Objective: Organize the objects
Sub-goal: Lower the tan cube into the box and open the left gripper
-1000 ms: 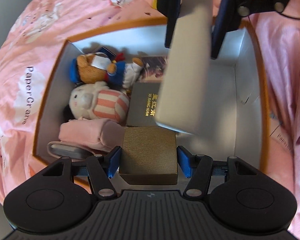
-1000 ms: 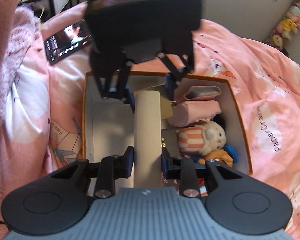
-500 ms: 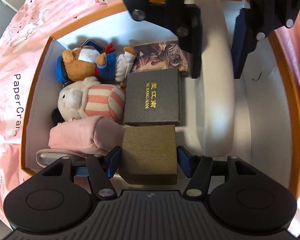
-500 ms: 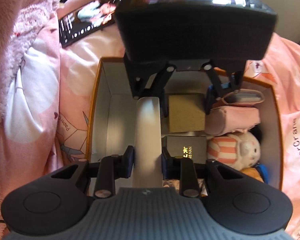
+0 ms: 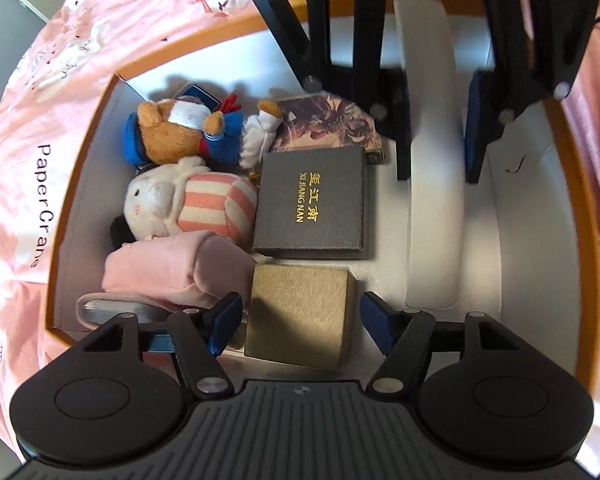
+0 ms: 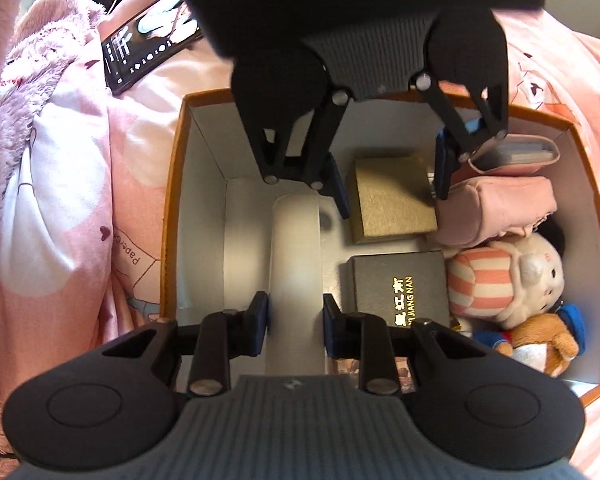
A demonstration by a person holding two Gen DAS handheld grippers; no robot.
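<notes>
An orange-rimmed white box (image 5: pixel 540 208) (image 6: pixel 204 168) sits on a pink bedspread. My left gripper (image 5: pixel 300 318) is open around a gold box (image 5: pixel 300 316) (image 6: pixel 392 200) that rests on the box floor. My right gripper (image 6: pixel 295 316) (image 5: pixel 436 152) stands open beside a long white case (image 5: pixel 432 216) (image 6: pixel 296 268) lying on the box floor, its pads slightly off it. A black box with gold letters (image 5: pixel 312 204) (image 6: pixel 396 296) lies beside the gold one.
In the box's other side lie a bear plush (image 5: pixel 192 132), a striped pig plush (image 5: pixel 188 204), a pink pouch (image 5: pixel 172 272) and a patterned card (image 5: pixel 324 128). A phone (image 6: pixel 148 48) lies on the bedspread (image 5: pixel 40 128) outside the box.
The right gripper lowered the white case from a tilt in the air onto the box floor and loosened its pads. The left gripper has opened slightly off the gold box.
</notes>
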